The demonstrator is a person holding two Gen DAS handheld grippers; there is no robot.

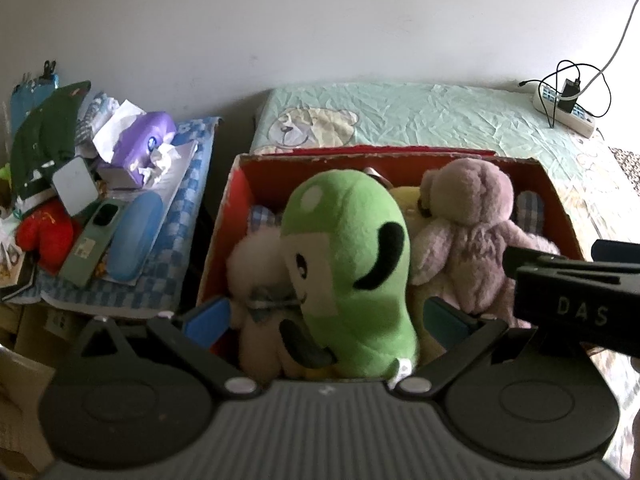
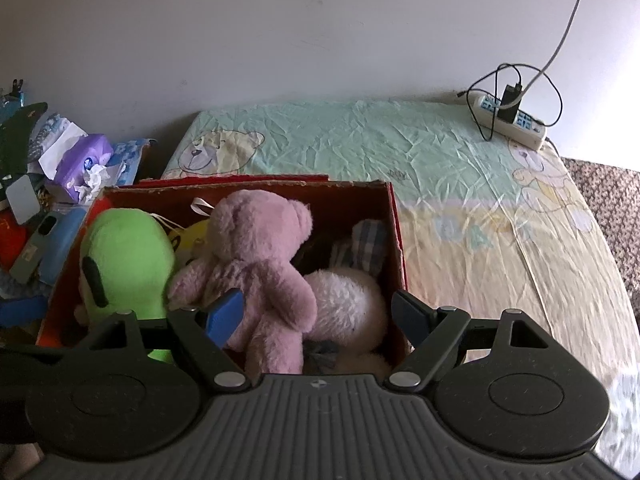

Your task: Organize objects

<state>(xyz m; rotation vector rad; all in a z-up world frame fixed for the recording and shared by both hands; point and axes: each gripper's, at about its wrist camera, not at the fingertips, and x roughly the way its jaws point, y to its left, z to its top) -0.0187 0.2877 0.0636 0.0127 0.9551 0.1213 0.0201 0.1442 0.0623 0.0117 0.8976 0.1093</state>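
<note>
Both grippers hang over a red cardboard box [image 1: 224,216] that stands on a bed with a pale green bear-print sheet [image 2: 400,148], and the box is already crowded with soft toys, so the step in hand looks like either packing the toys down or choosing one to lift out; the task sentence alone does not settle which. The left gripper [image 1: 334,316] has its blue-padded fingers spread wide on either side of the green plush [image 1: 352,248], which stands upright near the middle of the box, but the pads do not visibly press on it and nothing is held. The right gripper [image 2: 320,316] is likewise wide open and empty, its fingers straddling the lower body of the pink teddy bear [image 2: 256,256] and a white fluffy toy [image 2: 348,304] lying just beside it. If a toy is to be taken, the next move probably calls for lowering the fingers further around one body and closing gently, since plush gives way and neighbours may be dragged along. A yellow toy [image 2: 192,236] is almost wholly hidden between the green plush and the bear, and a checked fabric piece [image 2: 364,244] at the back is too buried to identify (it may be part of another toy). To the left a cluttered side surface carries a purple tissue pack [image 1: 140,148], and much of that heap is hard to make out.
</note>
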